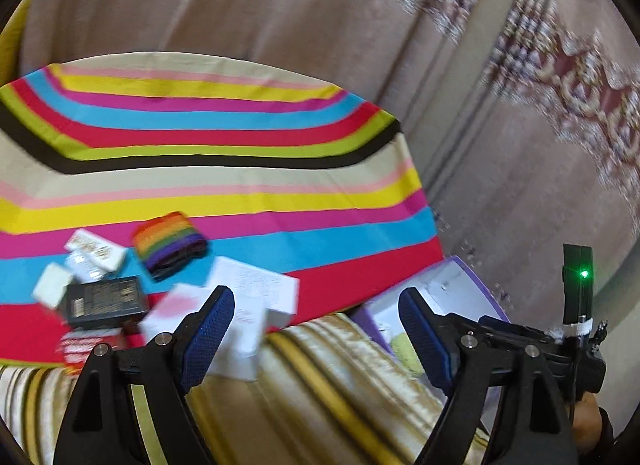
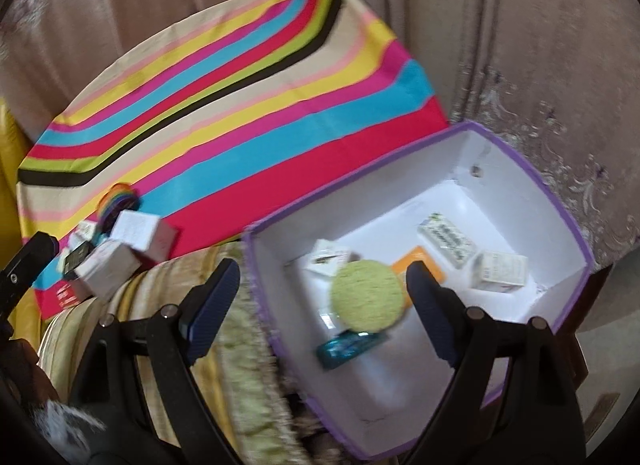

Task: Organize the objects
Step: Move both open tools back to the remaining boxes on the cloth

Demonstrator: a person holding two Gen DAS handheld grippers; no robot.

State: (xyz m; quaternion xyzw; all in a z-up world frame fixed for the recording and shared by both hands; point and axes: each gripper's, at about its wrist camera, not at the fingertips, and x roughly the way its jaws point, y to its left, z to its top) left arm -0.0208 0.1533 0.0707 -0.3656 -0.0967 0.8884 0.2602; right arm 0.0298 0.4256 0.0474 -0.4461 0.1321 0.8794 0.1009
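Observation:
A pile of small items lies on the striped cloth (image 1: 240, 137): a rainbow wristband (image 1: 170, 245), a black box (image 1: 104, 301), white boxes (image 1: 256, 293) and a red pack (image 1: 80, 349). My left gripper (image 1: 316, 305) hangs open just right of the pile, with nothing between its fingers. A purple-rimmed white box (image 2: 560, 225) holds a green round pad (image 2: 366, 297), an orange item (image 2: 416, 265), a teal packet (image 2: 348, 347) and several white cartons (image 2: 500, 271). My right gripper (image 2: 320, 285) is open and empty above that box's near-left rim.
The cloth and the purple box (image 1: 452, 289) rest on a patterned carpet (image 1: 560, 105). A gold-striped cushion (image 1: 320, 365) lies under both grippers. The other gripper's black body (image 1: 576, 305) shows at the right edge, and a black gripper part (image 2: 24, 265) at the left edge.

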